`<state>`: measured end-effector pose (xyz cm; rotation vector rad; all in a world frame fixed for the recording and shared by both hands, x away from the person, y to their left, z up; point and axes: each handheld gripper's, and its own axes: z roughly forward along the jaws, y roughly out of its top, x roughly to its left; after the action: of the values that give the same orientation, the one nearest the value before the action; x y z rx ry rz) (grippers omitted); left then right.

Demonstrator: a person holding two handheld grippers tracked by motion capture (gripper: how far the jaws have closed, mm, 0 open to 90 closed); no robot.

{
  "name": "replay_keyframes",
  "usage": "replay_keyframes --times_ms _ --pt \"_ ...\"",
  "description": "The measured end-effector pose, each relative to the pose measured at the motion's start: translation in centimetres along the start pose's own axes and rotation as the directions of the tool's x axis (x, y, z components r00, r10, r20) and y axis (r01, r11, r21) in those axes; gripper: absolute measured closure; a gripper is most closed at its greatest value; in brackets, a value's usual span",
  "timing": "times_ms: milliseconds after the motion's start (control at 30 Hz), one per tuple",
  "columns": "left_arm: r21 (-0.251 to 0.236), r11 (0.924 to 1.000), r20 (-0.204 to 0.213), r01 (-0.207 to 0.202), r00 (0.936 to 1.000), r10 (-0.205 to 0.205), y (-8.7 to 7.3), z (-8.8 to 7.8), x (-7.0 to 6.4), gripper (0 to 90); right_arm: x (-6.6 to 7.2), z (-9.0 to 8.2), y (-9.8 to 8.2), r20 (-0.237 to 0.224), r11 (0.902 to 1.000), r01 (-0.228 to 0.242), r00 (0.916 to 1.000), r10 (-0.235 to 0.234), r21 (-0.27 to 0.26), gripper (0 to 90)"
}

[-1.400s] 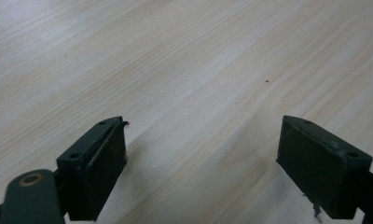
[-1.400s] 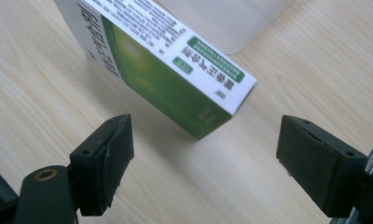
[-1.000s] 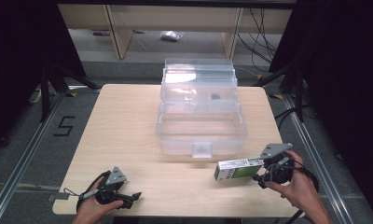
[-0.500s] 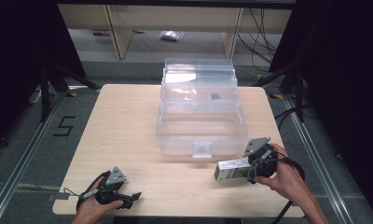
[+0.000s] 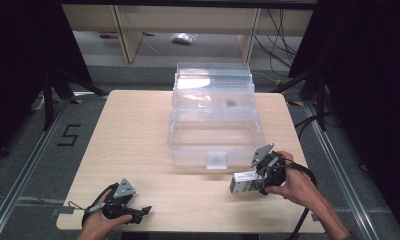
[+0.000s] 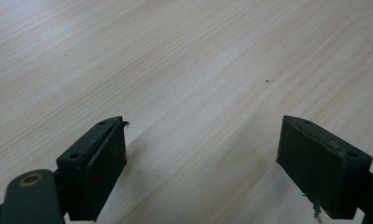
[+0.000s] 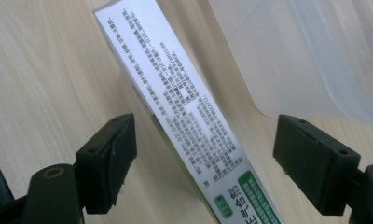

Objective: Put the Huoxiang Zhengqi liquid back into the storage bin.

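At the table's 5 o'clock, right gripper [image 7: 201, 163] gapes wide around the carton [image 7: 184, 116]; I'd square it first, then squeeze. Left gripper [image 6: 201, 163] rests spread, empty.

Looked like a lab or test cell: bare wooden table [image 5: 138, 135] on a grey floor with metal rails [image 5: 18, 185], a taped "5" marker [image 5: 69, 135], dark curtains [image 5: 18, 60], tripod legs [image 5: 55, 85], loose cables [image 5: 280, 30] behind.

floor marking: a black "5" [image 5: 69, 135] left of the table
shelving: wooden unit [image 5: 123, 30] along the top
cables: dark tangle [image 5: 283, 45] upper right
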<state>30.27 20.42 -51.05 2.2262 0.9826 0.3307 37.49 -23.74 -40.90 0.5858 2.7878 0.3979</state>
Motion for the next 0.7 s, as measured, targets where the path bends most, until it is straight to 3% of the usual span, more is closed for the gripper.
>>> replay_keyframes --times_ms 200,233,300,400,533,600,700 --pt "0.002 1.0 0.0 -0.004 1.0 0.004 0.0 0.0 0.0 15.0 -0.4 0.9 0.5 -0.044 0.9987 0.031 0.9986 -0.029 0.042 23.9" --pt "0.003 1.0 0.001 -0.006 1.0 0.006 0.0 0.0 0.1 15.0 -0.6 1.1 0.6 -0.069 0.9972 0.051 0.9965 -0.047 0.055 24.5" --pt "0.001 1.0 0.001 -0.001 1.0 0.001 0.0 0.0 0.0 15.1 -0.6 1.2 0.7 -0.072 0.9972 0.041 0.9967 -0.036 0.062 25.3" --pt "0.001 1.0 0.002 -0.005 1.0 0.005 0.0 -0.1 0.0 15.0 -0.9 1.6 0.9 -0.114 0.9941 0.074 0.9913 -0.065 0.078 28.1" --pt "0.005 1.0 0.002 -0.007 1.0 0.007 0.0 0.0 0.1 15.0 -0.8 1.9 1.0 -0.119 0.9931 0.043 0.9925 -0.03 0.109 29.8" --pt "0.0 1.0 0.002 -0.003 1.0 0.003 0.0 0.0 0.0 15.1 -1.0 2.2 1.0 -0.14 0.9915 0.073 0.9884 -0.058 0.108 32.4" --pt "0.002 1.0 0.002 -0.004 1.0 0.004 0.0 0.0 0.1 15.0 -1.0 2.3 1.1 -0.141 0.9909 0.064 0.9889 -0.047 0.118 33.9"
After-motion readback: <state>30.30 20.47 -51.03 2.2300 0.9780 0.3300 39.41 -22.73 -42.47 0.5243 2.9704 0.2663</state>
